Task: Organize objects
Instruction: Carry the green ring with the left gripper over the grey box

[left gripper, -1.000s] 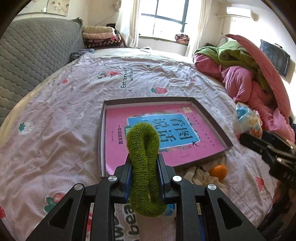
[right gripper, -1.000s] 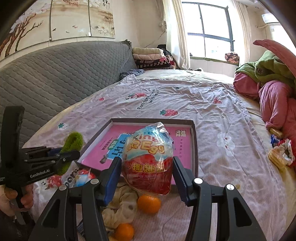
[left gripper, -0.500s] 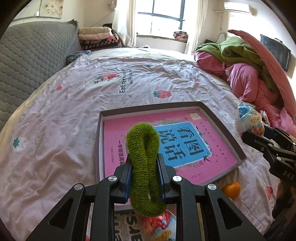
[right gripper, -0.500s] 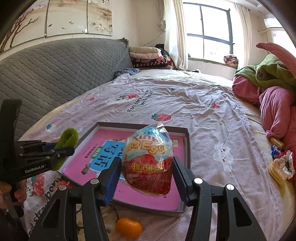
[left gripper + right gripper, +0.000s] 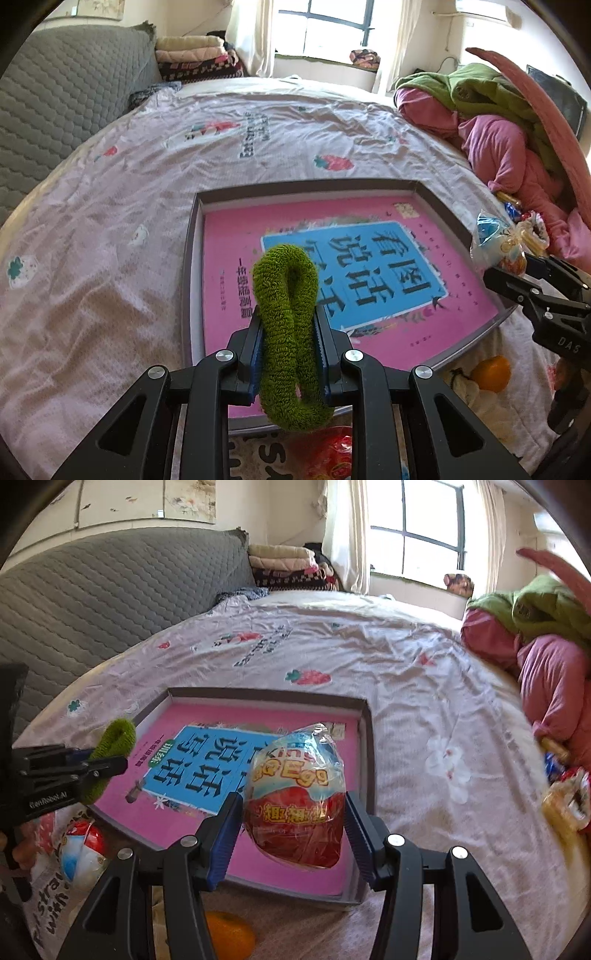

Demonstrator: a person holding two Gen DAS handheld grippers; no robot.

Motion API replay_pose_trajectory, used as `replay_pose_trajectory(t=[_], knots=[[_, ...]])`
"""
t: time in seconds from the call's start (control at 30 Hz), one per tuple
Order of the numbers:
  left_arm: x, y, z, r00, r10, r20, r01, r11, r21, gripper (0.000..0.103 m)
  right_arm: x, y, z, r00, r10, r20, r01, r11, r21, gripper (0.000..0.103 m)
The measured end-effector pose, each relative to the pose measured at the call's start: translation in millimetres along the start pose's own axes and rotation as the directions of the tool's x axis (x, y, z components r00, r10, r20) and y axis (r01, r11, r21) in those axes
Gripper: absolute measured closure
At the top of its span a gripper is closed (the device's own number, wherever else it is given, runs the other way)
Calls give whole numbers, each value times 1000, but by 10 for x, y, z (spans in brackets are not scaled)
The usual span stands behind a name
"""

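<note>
A shallow grey box (image 5: pixel 190 266) with a pink book (image 5: pixel 369 295) in it lies on the bed. My left gripper (image 5: pixel 288 328) is shut on a green fuzzy loop (image 5: pixel 288 295), held above the box's near left part. My right gripper (image 5: pixel 293 808) is shut on a plastic-wrapped toy egg (image 5: pixel 295 794), held above the box's (image 5: pixel 364 720) near right part. The right gripper with the egg (image 5: pixel 495 247) shows at the right of the left wrist view. The left gripper with the green loop (image 5: pixel 110 746) shows at the left of the right wrist view.
An orange (image 5: pixel 229 934) and a second wrapped egg (image 5: pixel 81 849) lie on the sheet in front of the box. An orange (image 5: pixel 491 373) lies beside a crumpled cloth (image 5: pixel 461 384). Snack packets (image 5: pixel 565 801) and piled pink and green bedding (image 5: pixel 498 122) are at the right. A grey headboard (image 5: pixel 92 602) is at the left.
Both grippers have moved forward with their loads, from before the box's near edge to over the box. Neither grip has changed.
</note>
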State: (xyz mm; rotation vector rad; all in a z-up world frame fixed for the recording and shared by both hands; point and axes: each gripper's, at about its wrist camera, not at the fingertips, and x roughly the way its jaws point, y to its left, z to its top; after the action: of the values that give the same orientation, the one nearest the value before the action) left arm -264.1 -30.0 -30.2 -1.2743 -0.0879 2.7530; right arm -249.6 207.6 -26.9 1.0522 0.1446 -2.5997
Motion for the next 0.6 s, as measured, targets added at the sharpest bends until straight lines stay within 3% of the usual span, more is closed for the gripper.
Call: replay_pose_trajectory(t=[0.23,0.6], knots=[[119,45,-51,1000,5,-26,-5,1000,-10,78,65,-59,-53,1000,11,-19,-11,1000,23,48],[215,93,-78,999,13,-41,-14,1000,-22,77,219,10,-125,997,-46,-58,45,999,-29,48]])
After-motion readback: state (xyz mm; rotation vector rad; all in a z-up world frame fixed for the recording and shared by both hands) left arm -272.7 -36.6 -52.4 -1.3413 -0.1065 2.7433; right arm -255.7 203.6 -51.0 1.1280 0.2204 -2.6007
